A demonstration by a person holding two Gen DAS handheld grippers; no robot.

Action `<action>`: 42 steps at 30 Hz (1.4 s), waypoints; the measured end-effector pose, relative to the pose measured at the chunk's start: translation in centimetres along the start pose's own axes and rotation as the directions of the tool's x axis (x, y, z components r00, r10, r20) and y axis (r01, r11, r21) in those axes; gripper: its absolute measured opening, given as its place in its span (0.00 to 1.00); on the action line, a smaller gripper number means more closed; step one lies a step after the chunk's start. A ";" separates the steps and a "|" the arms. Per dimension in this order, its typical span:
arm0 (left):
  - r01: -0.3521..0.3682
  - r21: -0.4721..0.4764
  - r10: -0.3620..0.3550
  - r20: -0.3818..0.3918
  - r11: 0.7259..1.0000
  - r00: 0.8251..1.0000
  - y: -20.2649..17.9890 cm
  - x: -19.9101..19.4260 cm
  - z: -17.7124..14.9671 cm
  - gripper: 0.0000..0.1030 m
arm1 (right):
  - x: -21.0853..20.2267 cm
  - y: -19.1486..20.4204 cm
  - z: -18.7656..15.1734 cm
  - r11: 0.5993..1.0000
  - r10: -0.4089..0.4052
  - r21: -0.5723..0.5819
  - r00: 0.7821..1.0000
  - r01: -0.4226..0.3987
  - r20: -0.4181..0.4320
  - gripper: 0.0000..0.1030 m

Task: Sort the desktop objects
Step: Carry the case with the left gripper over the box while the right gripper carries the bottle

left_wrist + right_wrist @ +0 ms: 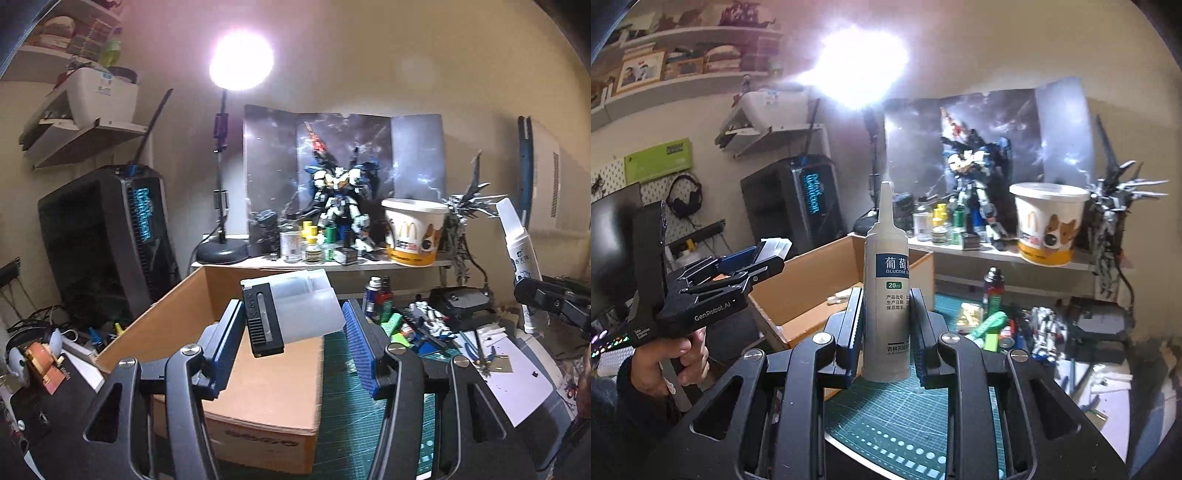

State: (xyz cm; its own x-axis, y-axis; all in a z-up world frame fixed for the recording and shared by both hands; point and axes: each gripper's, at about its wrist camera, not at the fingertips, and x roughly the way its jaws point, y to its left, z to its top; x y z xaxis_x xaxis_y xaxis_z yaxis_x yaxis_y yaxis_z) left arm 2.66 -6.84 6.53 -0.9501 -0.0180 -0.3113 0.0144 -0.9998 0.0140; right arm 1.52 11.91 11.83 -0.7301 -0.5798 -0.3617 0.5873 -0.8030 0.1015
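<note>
My left gripper (291, 325) is open above an open cardboard box (236, 376). A translucent white case with a black latch end (291, 310) sits tilted between its blue pads, apparently loose from the right pad. My right gripper (886, 325) is shut on a white glucose bottle (886, 288), held upright over the green cutting mat (897, 424). The bottle also shows at the right edge of the left wrist view (521, 254). The left gripper with the case shows in the right wrist view (761, 262), above the box's left side (812, 291).
A shelf behind holds small paint bottles (306, 240), a robot model (343, 206) and a paper bucket (413, 232). Spray cans (378, 299), model parts and tools (480, 350) clutter the mat's right. A lamp (221, 184) and black machine (107, 236) stand at left.
</note>
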 end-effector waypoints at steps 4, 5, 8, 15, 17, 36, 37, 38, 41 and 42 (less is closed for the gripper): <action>-0.040 -0.013 0.040 -0.006 0.999 0.999 1.1 -0.2 -0.2 0.53 | 1.2 0.7 0.2 0.999 0.039 -0.016 0.999 -0.039 -0.008 0.21; -0.050 -0.016 0.050 -0.007 0.999 0.999 1.4 -0.3 -0.2 0.53 | 1.5 0.9 0.2 0.999 0.049 -0.020 0.999 -0.049 -0.010 0.21; -0.078 -0.024 0.077 -0.011 0.997 0.997 2.1 -0.5 -0.3 0.53 | 2.5 1.4 0.3 0.996 0.081 -0.033 0.997 -0.081 -0.018 0.21; -0.136 -0.041 0.135 -0.021 0.990 0.991 3.6 -1.0 -0.6 0.53 | 4.3 2.6 0.6 0.988 0.141 -0.055 0.989 -0.143 -0.035 0.21; -0.153 -0.044 0.152 -0.025 0.987 0.988 4.1 -1.2 -0.7 0.53 | 4.8 3.0 0.7 0.985 0.159 -0.061 0.987 -0.161 -0.039 0.21; -0.256 -0.078 0.252 -0.060 0.963 0.966 7.1 -2.1 -1.5 0.53 | 8.9 5.6 0.9 0.950 0.293 -0.091 0.952 -0.300 -0.087 0.21; -0.259 -0.079 0.255 -0.061 0.963 0.965 7.2 -2.1 -1.5 0.53 | 8.9 5.7 0.9 0.948 0.297 -0.091 0.951 -0.304 -0.088 0.21; -0.262 -0.079 0.258 -0.062 0.962 0.964 7.3 -2.1 -1.6 0.53 | 9.0 5.8 0.9 0.947 0.301 -0.092 0.949 -0.309 -0.089 0.21; -0.266 -0.082 0.261 -0.067 0.960 0.963 7.4 -2.0 -1.7 0.53 | 9.3 5.9 0.8 0.943 0.311 -0.093 0.946 -0.319 -0.096 0.21; -0.267 -0.082 0.262 -0.068 0.960 0.963 7.5 -2.0 -1.7 0.53 | 9.4 6.0 0.8 0.942 0.312 -0.093 0.945 -0.321 -0.098 0.21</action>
State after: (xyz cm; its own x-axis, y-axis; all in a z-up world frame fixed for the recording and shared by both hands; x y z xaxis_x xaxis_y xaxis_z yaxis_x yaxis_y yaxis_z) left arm 5.16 -14.28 5.64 -0.8898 -0.2799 -0.3605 0.2933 -0.9559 0.0183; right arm -2.12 1.51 9.78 -0.4720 -0.7851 -0.4011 0.8205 -0.5576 0.1260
